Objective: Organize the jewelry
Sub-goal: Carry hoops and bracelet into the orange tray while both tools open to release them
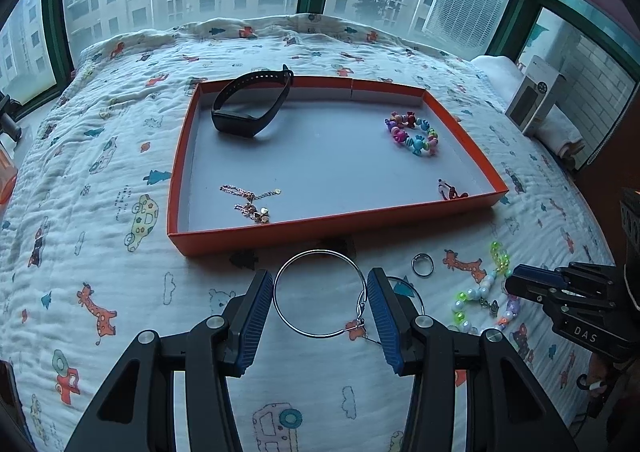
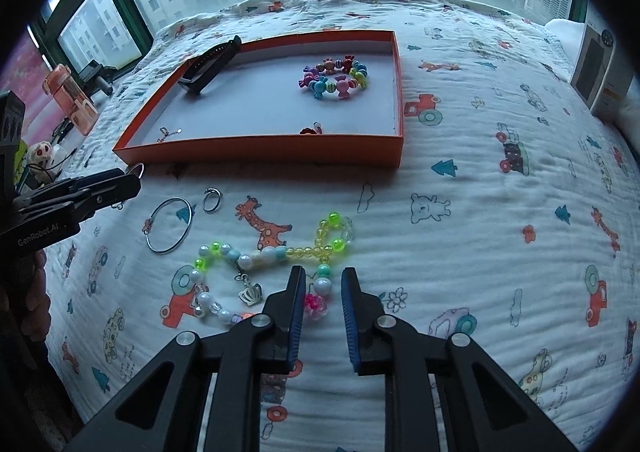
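An orange tray (image 1: 320, 228) (image 2: 256, 154) on the quilt holds a black wristband (image 1: 252, 102) (image 2: 208, 66), a candy-bead bracelet (image 1: 414, 132) (image 2: 334, 78), a gold chain (image 1: 252, 200) and a small red charm (image 1: 450, 190). My left gripper (image 1: 320, 284) is open, its fingers on either side of a silver hoop (image 1: 320, 294) lying on the quilt. A second hoop (image 2: 170, 226), a silver ring (image 1: 423, 264) (image 2: 212, 199) and a beaded necklace (image 1: 484, 288) (image 2: 276, 252) lie in front of the tray. My right gripper (image 2: 323, 284) is open over the necklace's beads.
The animal-print quilt (image 1: 120, 172) (image 2: 500, 232) covers the whole surface. A white box (image 1: 536, 96) (image 2: 600, 72) stands at the far right edge. An orange bottle (image 2: 70, 98) and small items sit at the left by the window.
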Available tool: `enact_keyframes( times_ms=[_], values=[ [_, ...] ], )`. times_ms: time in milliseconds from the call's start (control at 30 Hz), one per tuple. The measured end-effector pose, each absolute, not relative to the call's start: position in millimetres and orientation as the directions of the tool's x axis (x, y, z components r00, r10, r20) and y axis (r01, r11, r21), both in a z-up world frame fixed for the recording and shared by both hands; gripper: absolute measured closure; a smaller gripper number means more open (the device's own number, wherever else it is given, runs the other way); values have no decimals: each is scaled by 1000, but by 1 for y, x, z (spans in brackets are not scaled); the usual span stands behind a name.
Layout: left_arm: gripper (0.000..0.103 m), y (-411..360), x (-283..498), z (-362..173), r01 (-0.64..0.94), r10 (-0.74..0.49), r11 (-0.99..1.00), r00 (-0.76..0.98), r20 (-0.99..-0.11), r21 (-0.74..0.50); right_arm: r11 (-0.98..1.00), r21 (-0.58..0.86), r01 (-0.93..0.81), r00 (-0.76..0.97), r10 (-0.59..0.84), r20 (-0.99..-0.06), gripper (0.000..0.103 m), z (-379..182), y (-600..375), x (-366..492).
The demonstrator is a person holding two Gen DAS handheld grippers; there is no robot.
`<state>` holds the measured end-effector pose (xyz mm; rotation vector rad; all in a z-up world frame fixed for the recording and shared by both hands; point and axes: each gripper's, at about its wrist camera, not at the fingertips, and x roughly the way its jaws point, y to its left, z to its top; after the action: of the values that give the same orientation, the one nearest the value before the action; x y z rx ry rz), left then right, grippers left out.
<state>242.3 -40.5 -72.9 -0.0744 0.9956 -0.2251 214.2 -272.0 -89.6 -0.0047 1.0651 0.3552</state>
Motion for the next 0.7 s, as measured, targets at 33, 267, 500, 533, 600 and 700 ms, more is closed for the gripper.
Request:
enact_keyframes(
  times_ms=[33,267,500,533,600,700],
  values=[
    [51,-41,242,-73,155,-224,974,523,-823,-166,944,156,-290,433,275,-858,86,-90,-271,215],
    [51,-45,240,-72,167,-238,970,523,-818,-176,945,109,-310,445,245,-861,91,-88,-265,212],
    [51,-41,231,-52,170,-241,970,562,-791,-175,940,120,-318,522,280,-806,91,-59,-266,196],
    [51,-39,229,-47,169,-240,970,570,-786,-175,939,122,-323,532,286,-797,91,-53,-266,195],
    [51,-37,226,-37,168,-240,970,586,-774,-174,936,127,-330,549,299,-781,91,-42,-265,193],
    [51,-32,221,-20,170,-239,971,613,-753,-170,928,140,-345,572,326,-753,91,-24,-264,191]
  ],
)
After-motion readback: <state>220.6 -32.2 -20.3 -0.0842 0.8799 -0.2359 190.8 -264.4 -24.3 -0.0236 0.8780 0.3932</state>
